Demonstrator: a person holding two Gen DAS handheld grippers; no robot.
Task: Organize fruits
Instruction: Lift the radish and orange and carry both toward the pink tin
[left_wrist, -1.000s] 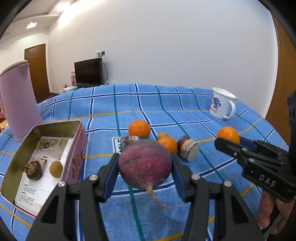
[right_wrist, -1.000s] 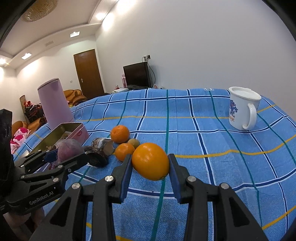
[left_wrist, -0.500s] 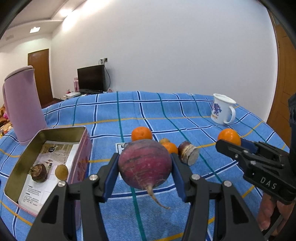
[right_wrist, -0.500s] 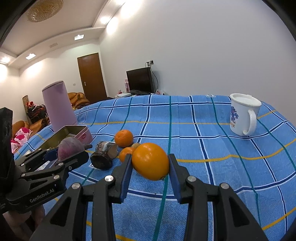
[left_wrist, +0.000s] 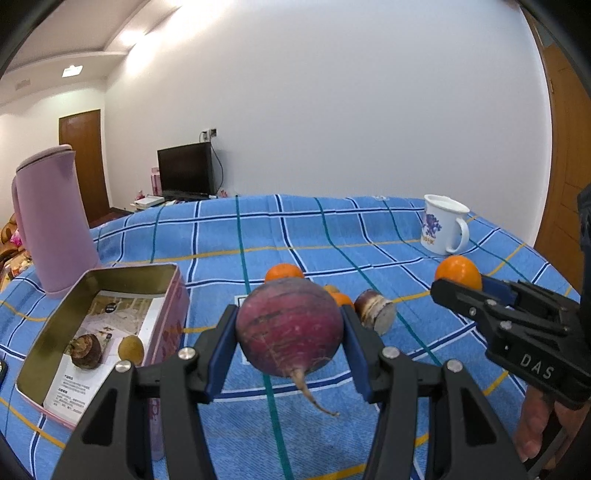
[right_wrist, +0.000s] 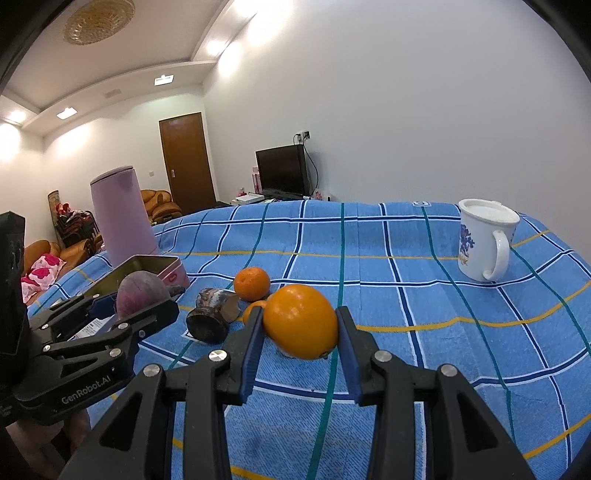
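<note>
1. Left gripper (left_wrist: 290, 349): fingers clamped on a purple-red radish (left_wrist: 290, 326), root tail hanging down, lifted above the blue plaid tabletop (left_wrist: 369, 229).
2. Right gripper (right_wrist: 300, 349): fingers clamped on a large orange (right_wrist: 301, 321), also held clear of the cloth.
3. Open metal tin (left_wrist: 168, 295), at 9 o'clock of the radish: holds a brown round root (left_wrist: 86, 350), a small yellowish fruit (left_wrist: 130, 349) and a printed leaflet; its near corner is cut off behind the left gripper's frame.
4. Loose pile on the cloth, at 12 o'clock beyond the radish: a tangerine (left_wrist: 284, 272), half hidden; a second small orange fruit (left_wrist: 341, 298), mostly hidden; a brown cut stump-like piece (left_wrist: 375, 317), kind hard to tell.
5. Pink jug (left_wrist: 53, 221), at 10 o'clock, far edge, behind the tin.
6. White mug (left_wrist: 443, 229) with blue print, at 2 o'clock, far edge.
7. A person's hand (left_wrist: 535, 428) under the right gripper, only partly seen at the edge.
</note>
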